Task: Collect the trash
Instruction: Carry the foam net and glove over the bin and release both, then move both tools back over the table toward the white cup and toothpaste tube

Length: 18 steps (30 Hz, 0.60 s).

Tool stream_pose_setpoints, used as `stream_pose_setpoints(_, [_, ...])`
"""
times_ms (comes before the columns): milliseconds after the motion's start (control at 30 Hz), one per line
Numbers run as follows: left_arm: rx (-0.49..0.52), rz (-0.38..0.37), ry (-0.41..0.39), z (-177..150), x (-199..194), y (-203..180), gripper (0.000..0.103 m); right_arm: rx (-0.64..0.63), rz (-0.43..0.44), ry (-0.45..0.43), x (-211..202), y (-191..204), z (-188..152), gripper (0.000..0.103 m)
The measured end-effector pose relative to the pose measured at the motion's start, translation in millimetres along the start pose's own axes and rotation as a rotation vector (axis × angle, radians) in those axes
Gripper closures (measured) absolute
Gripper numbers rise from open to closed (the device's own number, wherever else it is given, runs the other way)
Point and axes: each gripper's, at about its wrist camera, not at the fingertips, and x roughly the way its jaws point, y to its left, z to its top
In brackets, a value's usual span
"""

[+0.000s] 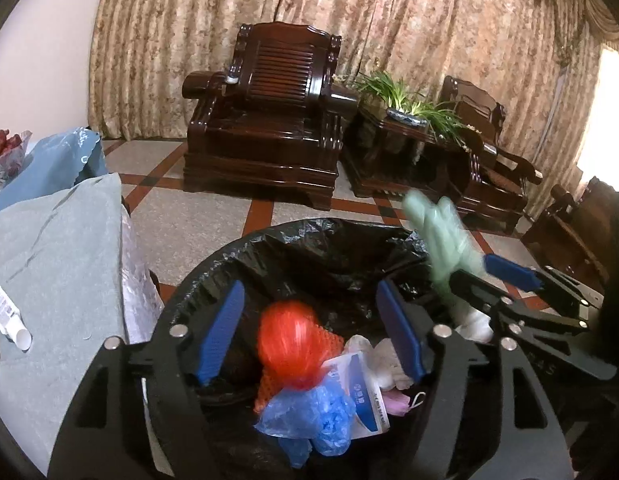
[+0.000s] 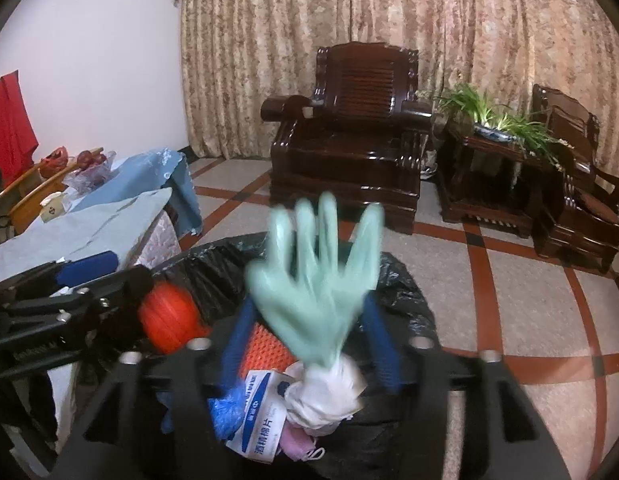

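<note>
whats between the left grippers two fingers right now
In the left wrist view, the left gripper stands open over the black-lined bin; an orange mesh ball shows between its fingers, untouched by them.

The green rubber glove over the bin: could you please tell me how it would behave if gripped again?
The green rubber glove looks thin and motion-blurred, so probably floppy and light. Its smooth surface may slip between pads. It shouldn't roll or break.

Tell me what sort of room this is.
Most likely a home living room: carved dark wooden armchairs, floor-length patterned curtains, and a potted plant on a side table. A black-lined trash bin stands in front.
</note>
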Motion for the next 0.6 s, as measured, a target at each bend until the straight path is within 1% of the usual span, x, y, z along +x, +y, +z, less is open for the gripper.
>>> stream_pose_setpoints(33, [-0.004,0.001,-0.004,-0.1,-0.9,1.1,0.025,0.004,0.001,-0.01,-2.0,-1.3,-0.6,0.027])
stream_pose_setpoints(67, [-0.011,0.002,-0.012,-0.9,-3.4,4.7,0.021,0.007,-0.001,-0.02,-4.0,-1.8,-1.2,0.024])
stream_pose_setpoints(133, [-0.016,0.01,-0.023,-0.6,-9.9,6.8,0.019,0.015,-0.007,-0.028,-7.5,-3.8,-1.9,0.023])
stream_pose_setpoints(267, [-0.022,0.045,-0.05,0.4,-24.2,18.5,0.014,0.037,-0.006,-0.049,-17.3,-4.2,-2.0,0.01])
stream_pose_setpoints(333, [-0.032,0.068,-0.064,1.9,-33.5,28.5,0.013,0.037,-0.008,-0.06,-21.2,-1.0,-1.4,0.006])
stream_pose_setpoints(600, [-0.073,0.215,-0.106,-10.9,-85.4,73.9,0.011,0.016,0.066,-0.071,-30.8,36.7,-0.8,0.006])
